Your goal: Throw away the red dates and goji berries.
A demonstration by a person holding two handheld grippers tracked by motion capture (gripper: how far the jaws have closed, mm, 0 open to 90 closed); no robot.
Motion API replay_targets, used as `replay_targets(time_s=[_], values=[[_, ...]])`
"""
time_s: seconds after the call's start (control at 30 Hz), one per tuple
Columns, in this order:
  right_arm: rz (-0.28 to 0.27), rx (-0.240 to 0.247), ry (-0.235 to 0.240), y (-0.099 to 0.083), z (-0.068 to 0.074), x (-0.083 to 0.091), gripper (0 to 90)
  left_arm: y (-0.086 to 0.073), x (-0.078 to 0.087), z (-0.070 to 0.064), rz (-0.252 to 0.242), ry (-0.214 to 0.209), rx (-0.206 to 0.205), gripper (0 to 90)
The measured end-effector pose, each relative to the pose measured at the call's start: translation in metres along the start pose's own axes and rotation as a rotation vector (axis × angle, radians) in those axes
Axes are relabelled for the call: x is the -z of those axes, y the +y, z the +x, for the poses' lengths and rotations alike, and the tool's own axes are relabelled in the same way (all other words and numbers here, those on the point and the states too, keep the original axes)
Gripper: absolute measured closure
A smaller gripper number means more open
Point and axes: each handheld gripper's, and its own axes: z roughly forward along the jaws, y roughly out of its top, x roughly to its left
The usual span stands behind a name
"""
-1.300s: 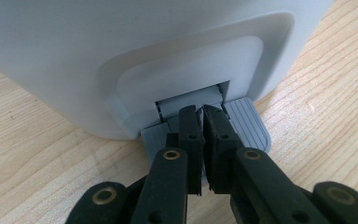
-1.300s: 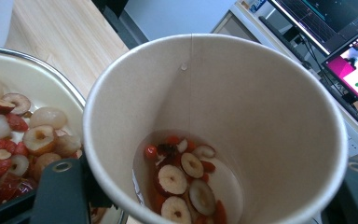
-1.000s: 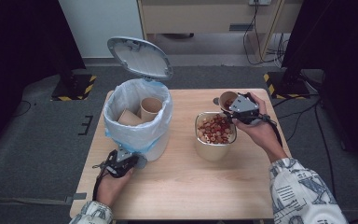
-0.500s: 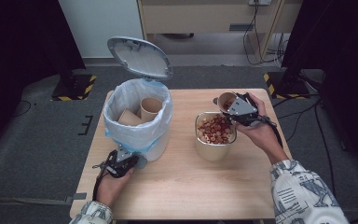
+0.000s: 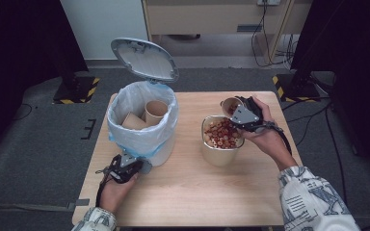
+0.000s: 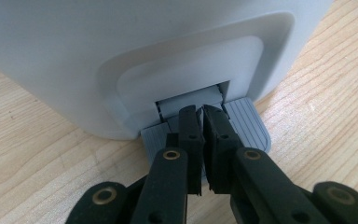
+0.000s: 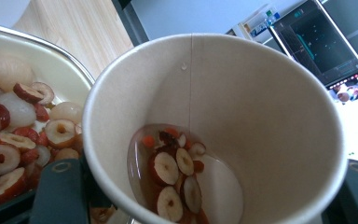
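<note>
A grey pedal bin [image 5: 142, 139] with a white liner stands at the table's left, its lid [image 5: 144, 58] raised. Two or three paper cups [image 5: 155, 109] lie inside it. My left gripper [image 5: 134, 166] is shut, its tips [image 6: 200, 116] resting on the bin's foot pedal [image 6: 247, 126]. My right gripper [image 5: 241, 113] is shut on a paper cup [image 5: 230, 105], tilted over a metal bowl [image 5: 221, 154]. The bowl is full of red date slices [image 5: 220, 133]. Liquid and some slices sit inside the held cup [image 7: 242, 93], whose wall is gripped by dark fingers [image 7: 58, 196].
The wooden table [image 5: 188, 192] has bare room in front of and between bin and bowl. Its far edge lies just beyond the cup. Grey floor surrounds it, with a cabinet [image 5: 212, 17] and cables behind.
The right gripper has brought the cup slightly left and down toward the bowl. The left gripper has stayed on the pedal and the lid remains up.
</note>
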Motion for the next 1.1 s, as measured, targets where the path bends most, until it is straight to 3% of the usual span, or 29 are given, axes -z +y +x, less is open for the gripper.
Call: replay_targets(time_s=[0.67, 0.9, 0.93, 1.1], values=[[0.012, 0.111, -0.019, 0.0027, 0.0041, 0.0035, 29.3, 0.0, 0.0, 0.0, 0.0, 0.0, 0.0, 85.6], [0.033, 0.177, -0.035, 0.0033, 0.0054, 0.005, 29.3, 0.0, 0.0, 0.0, 0.0, -0.001, 0.001, 85.5], [0.039, 0.207, -0.036, 0.0042, 0.0064, 0.0049, 29.3, 0.0, 0.0, 0.0, 0.0, 0.0, 0.0, 85.6], [0.051, 0.239, -0.04, 0.0069, 0.0082, 0.0054, 29.3, 0.0, 0.0, 0.0001, 0.0, -0.001, 0.0, 85.6]])
